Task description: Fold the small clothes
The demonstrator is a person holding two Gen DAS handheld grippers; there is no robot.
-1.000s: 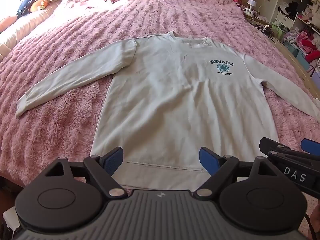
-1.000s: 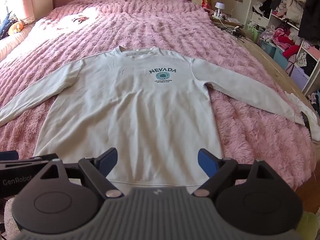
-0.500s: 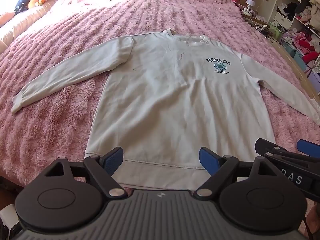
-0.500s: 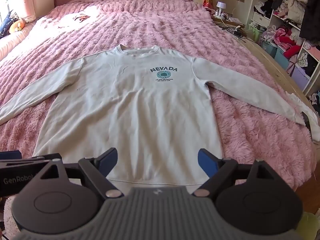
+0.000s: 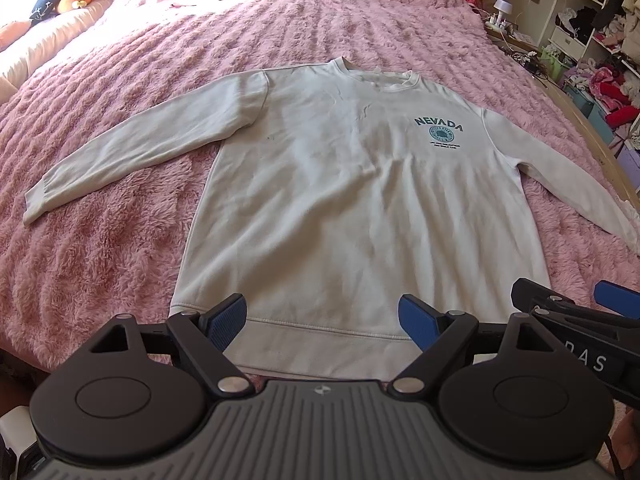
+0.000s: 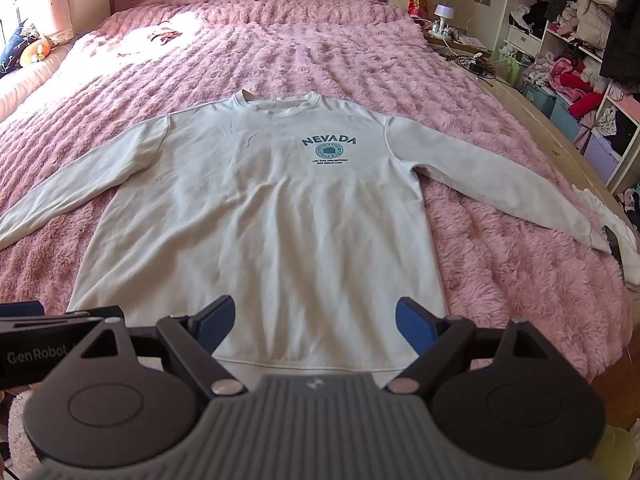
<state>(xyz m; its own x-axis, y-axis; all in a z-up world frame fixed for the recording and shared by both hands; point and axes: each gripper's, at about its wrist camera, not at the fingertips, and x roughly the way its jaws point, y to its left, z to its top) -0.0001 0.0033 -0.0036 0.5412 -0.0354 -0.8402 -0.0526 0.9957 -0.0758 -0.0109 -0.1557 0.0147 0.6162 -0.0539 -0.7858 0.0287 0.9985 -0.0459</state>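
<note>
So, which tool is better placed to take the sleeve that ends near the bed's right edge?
Right. The right tool hangs open over the sweatshirt's hem on that sleeve's side, while the left tool, also open, sits further left, nearer the other sleeve.

The left gripper (image 5: 322,320) has a ribbed grey housing with a small pale emblem at its top middle. Two round black discs flank the housing, each with a shallow raised circle on its face and a triangular cut-out above it. Black link arms join at silver pivot pins and carry blue fingers (image 5: 226,320) with finely ridged pads. The right gripper (image 6: 314,322) has the same build: grey ribbed body, black discs, silver pins and blue fingers (image 6: 414,326). White lettering marks each gripper's black side bar: "GenRobot" on the left one, partly hidden "DAS" on the right.
</note>
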